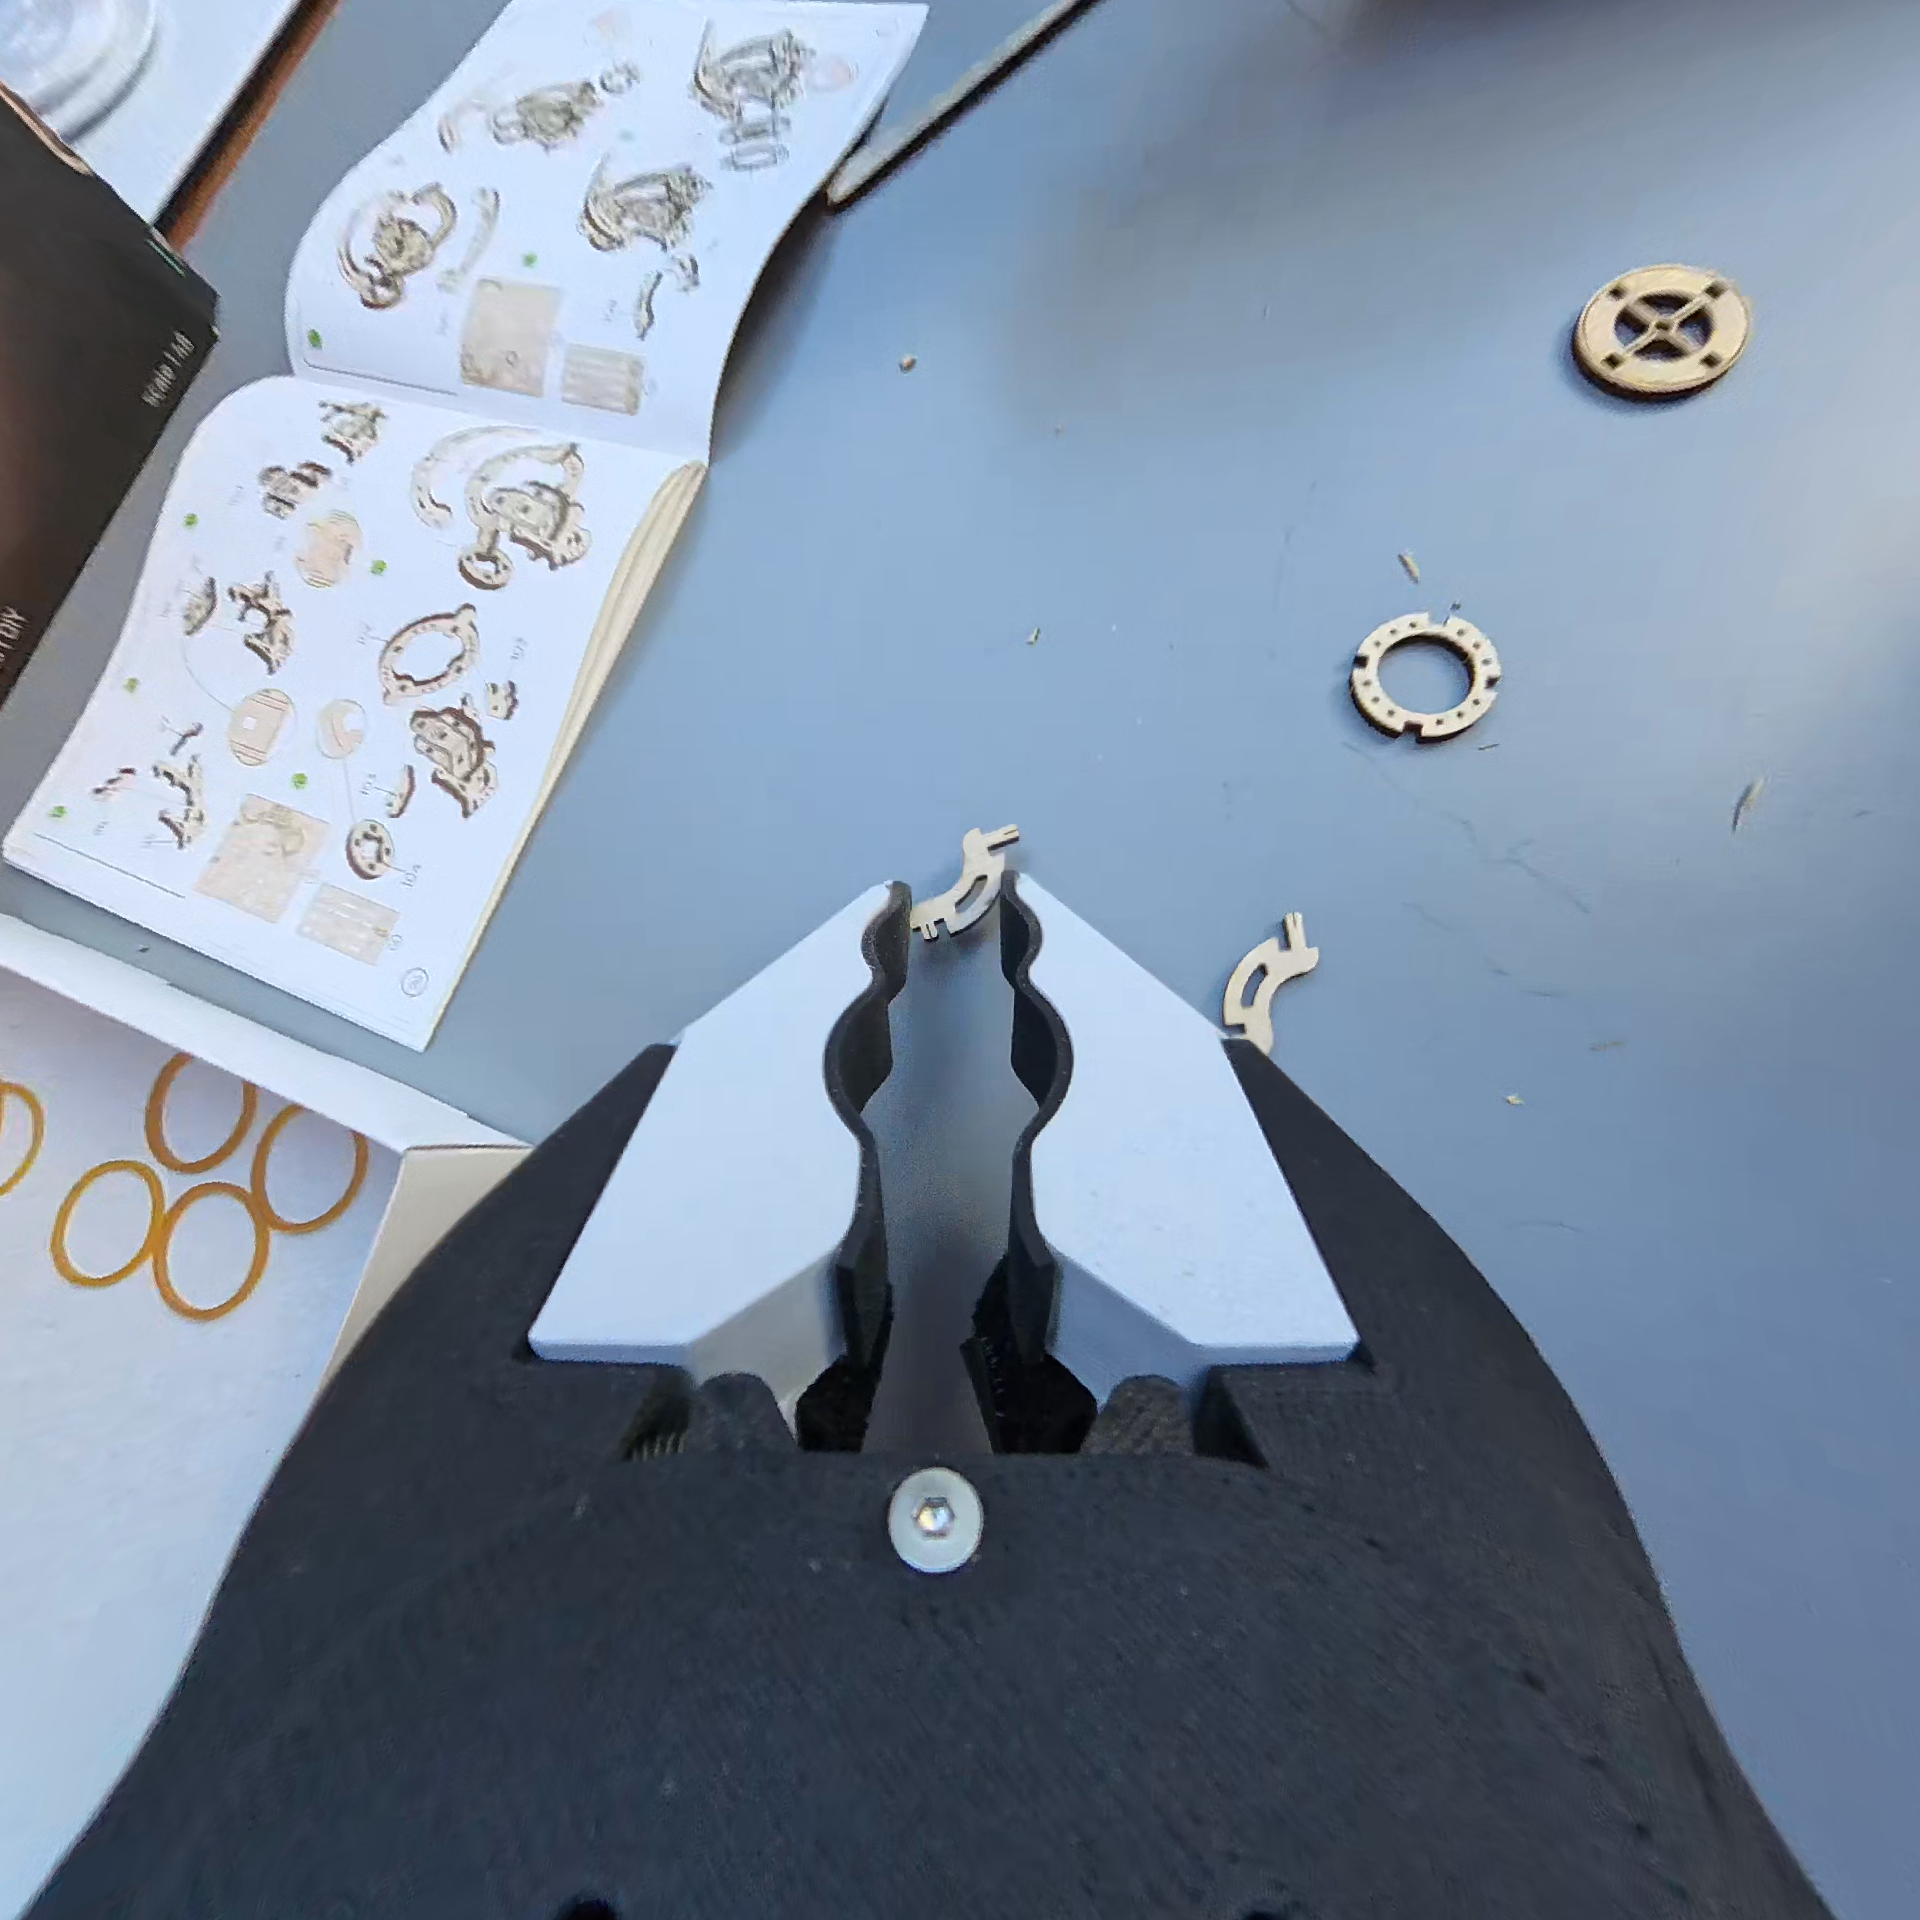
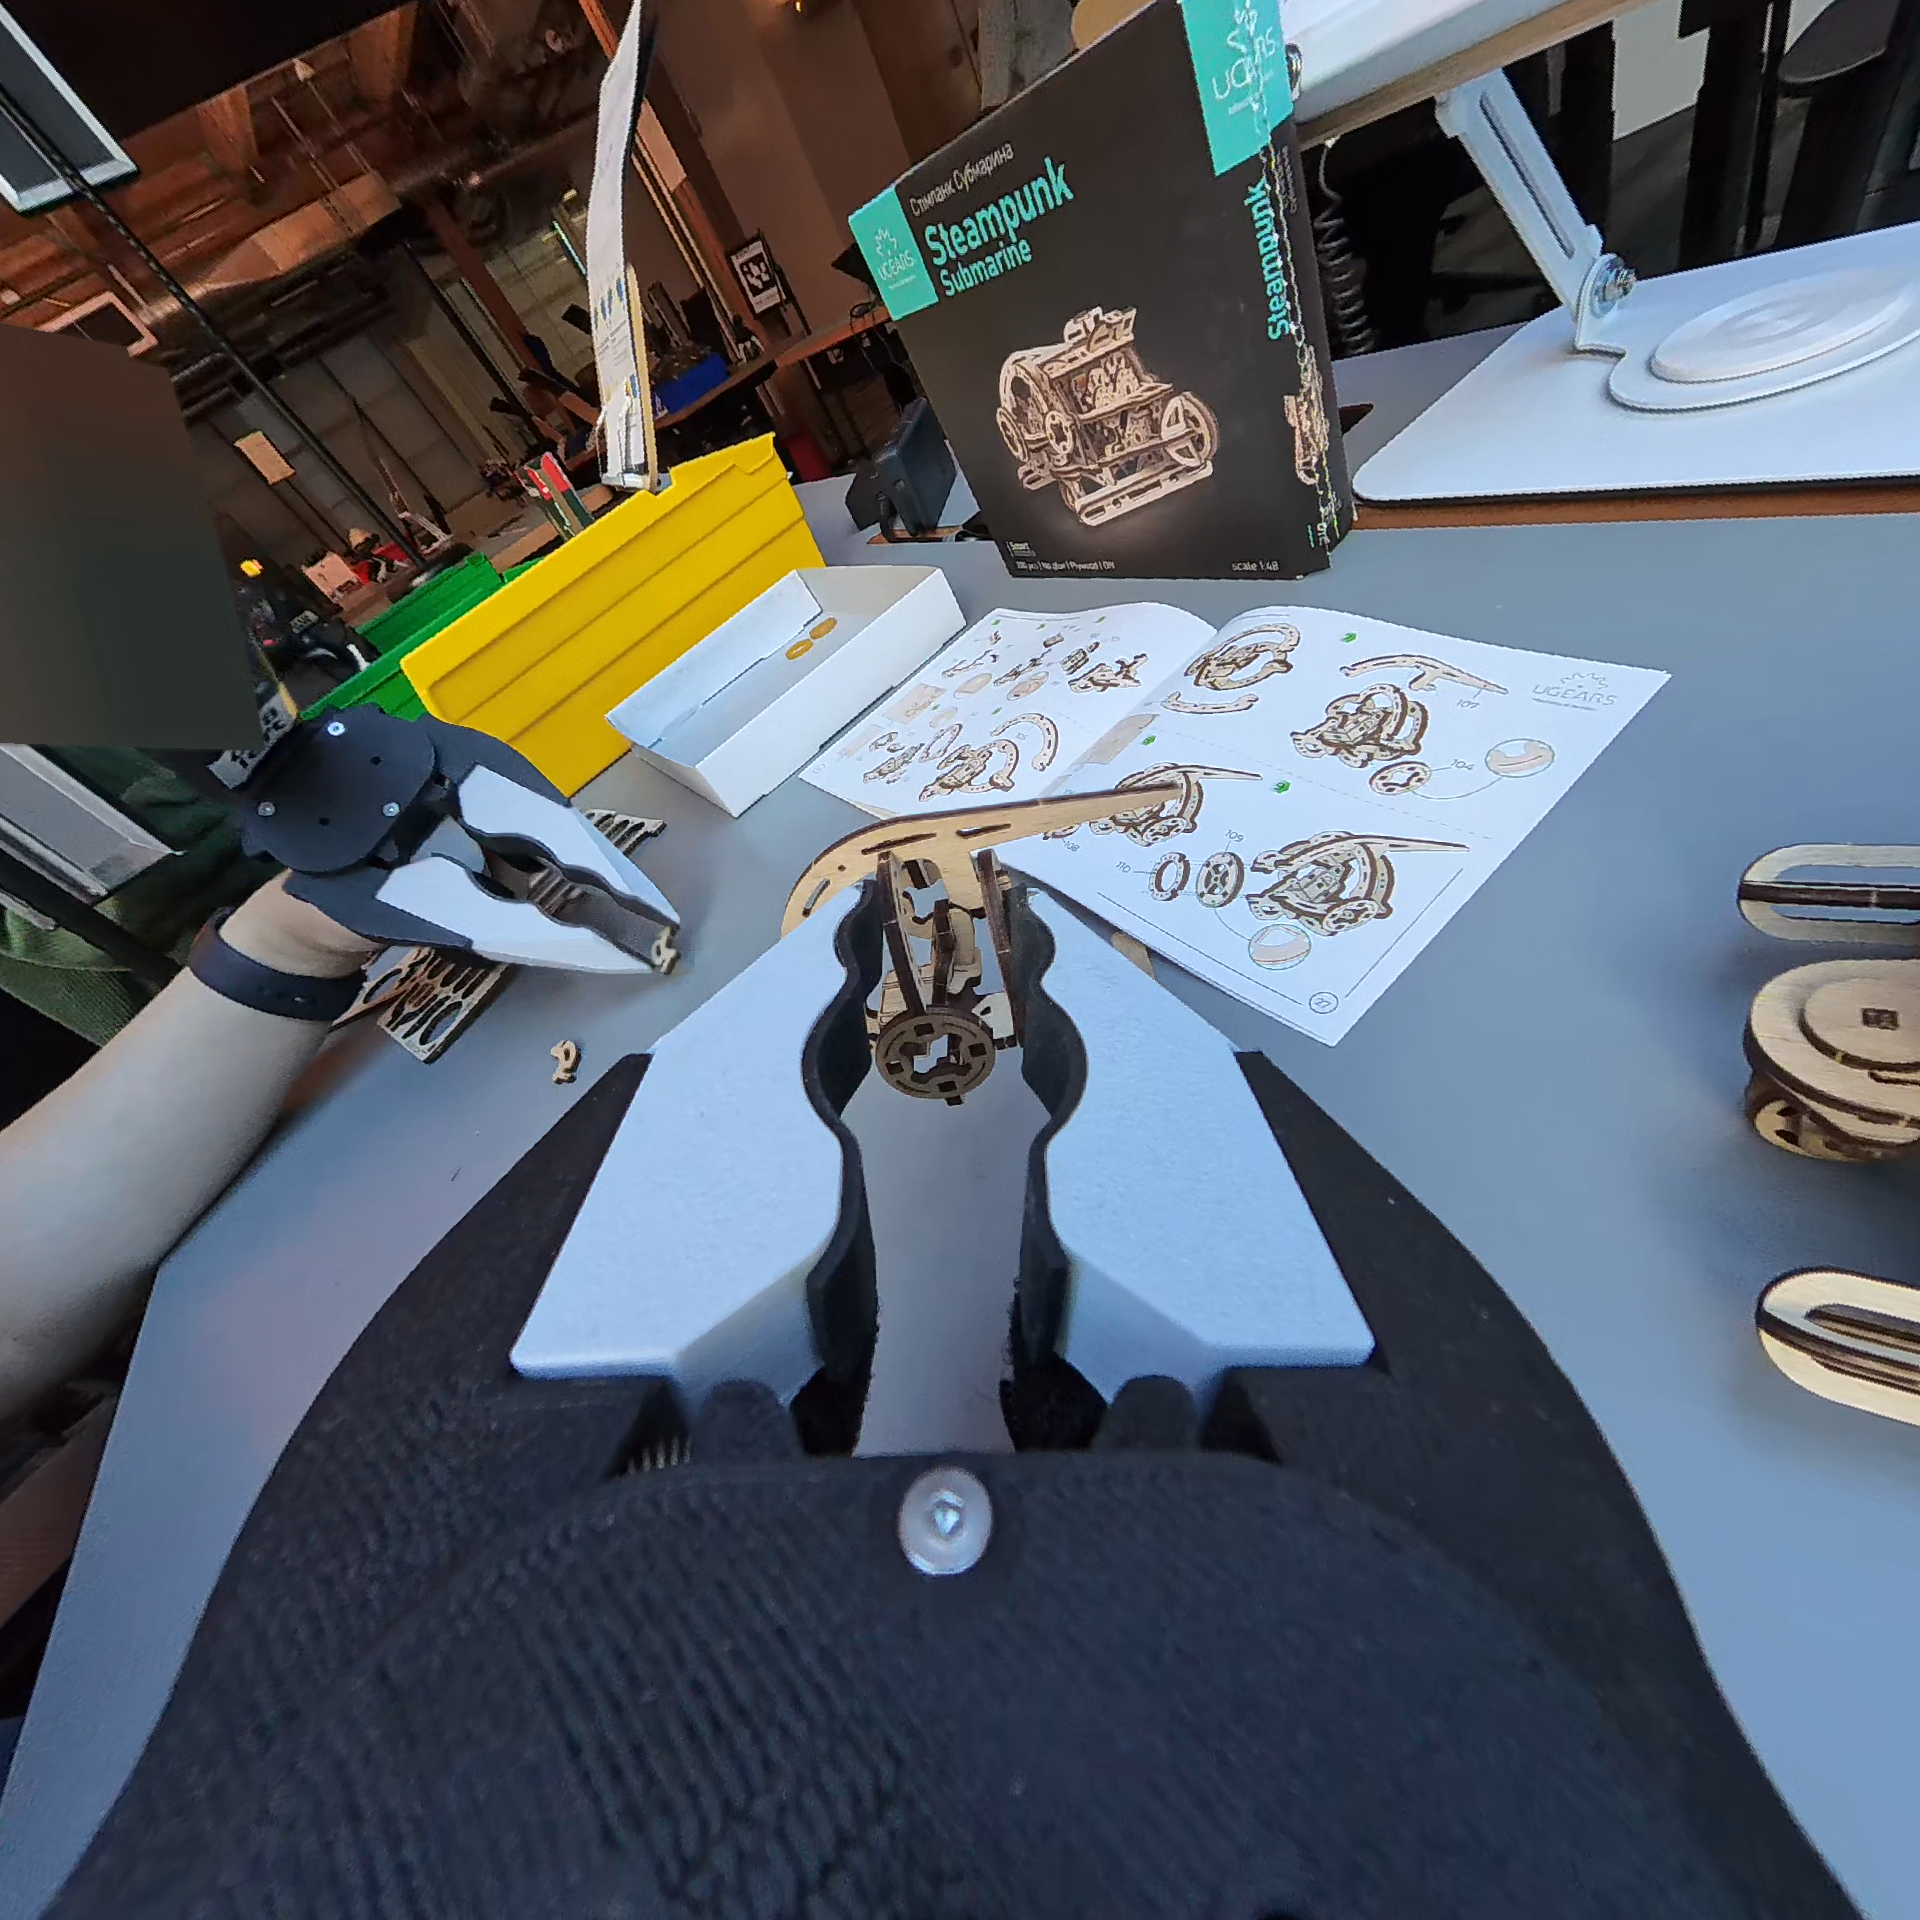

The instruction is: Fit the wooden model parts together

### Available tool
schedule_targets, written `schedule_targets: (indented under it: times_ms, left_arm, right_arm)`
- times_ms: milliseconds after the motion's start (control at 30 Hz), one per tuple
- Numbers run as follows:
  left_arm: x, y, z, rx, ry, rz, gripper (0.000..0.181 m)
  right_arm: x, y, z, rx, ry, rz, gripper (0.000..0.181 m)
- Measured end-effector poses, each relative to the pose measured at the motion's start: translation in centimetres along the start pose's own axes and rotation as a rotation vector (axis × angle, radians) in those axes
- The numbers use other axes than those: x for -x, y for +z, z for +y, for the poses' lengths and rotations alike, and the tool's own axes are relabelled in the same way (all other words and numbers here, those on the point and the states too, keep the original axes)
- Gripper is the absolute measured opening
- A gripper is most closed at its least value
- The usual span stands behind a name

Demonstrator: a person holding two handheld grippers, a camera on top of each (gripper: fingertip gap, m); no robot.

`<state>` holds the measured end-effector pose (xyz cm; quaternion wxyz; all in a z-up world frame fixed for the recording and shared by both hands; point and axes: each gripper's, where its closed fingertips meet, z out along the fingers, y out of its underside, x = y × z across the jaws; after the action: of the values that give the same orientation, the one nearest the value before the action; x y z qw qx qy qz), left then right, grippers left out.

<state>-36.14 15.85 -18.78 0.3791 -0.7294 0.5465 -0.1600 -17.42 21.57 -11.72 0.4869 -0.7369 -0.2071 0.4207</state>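
My left gripper (image 1: 956,889) is low over the grey table (image 1: 1143,499), its tips closed on a small curved wooden piece (image 1: 968,883). It also shows in the right wrist view (image 2: 665,940), left of my right gripper. A second curved piece (image 1: 1270,979) lies on the table just right of it. A notched wooden ring (image 1: 1427,675) and a spoked wooden disc (image 1: 1662,330) lie farther right. My right gripper (image 2: 935,902) is shut on a wooden sub-assembly (image 2: 930,1049) with a round hub and a long curved arm (image 2: 997,821), held above the table.
An open instruction booklet (image 2: 1299,748) lies ahead, with the upright kit box (image 2: 1112,312), a white tray (image 2: 790,675) and a yellow bin (image 2: 623,623) behind it. Rubber bands (image 1: 197,1184) lie at left. Finished wooden assemblies (image 2: 1839,1049) stand at right. Cut-out sheets (image 2: 436,1003) lie under a person's forearm (image 2: 156,1122). The left gripper's tips are roughly 20 centimeters from the right gripper's. Both grippers' tips are roughly 15 centimeters from the spoked wooden disc (image 1: 1662,330).
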Motion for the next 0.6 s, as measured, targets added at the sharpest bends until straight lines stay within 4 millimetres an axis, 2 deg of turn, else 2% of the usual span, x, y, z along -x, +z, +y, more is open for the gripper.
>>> schedule_targets:
  times_ms: [133, 200, 600]
  left_arm:
    - [-0.4, -0.8, -2.3, -0.131, -0.055, 0.044, 0.015]
    - [-0.7, -0.8, -2.7, -0.159, -0.072, 0.066, 0.015]
    - [-1.7, 0.3, -2.1, -0.11, -0.034, 0.094, 0.015]
  right_arm:
    - [-0.1, 0.0, 0.0, -0.002, 0.004, 0.001, 0.021]
    - [-0.1, 0.0, 0.1, 0.002, 0.008, -0.002, 0.022]
    - [-0.1, 0.0, 0.1, -0.003, 0.061, -0.037, 0.022]
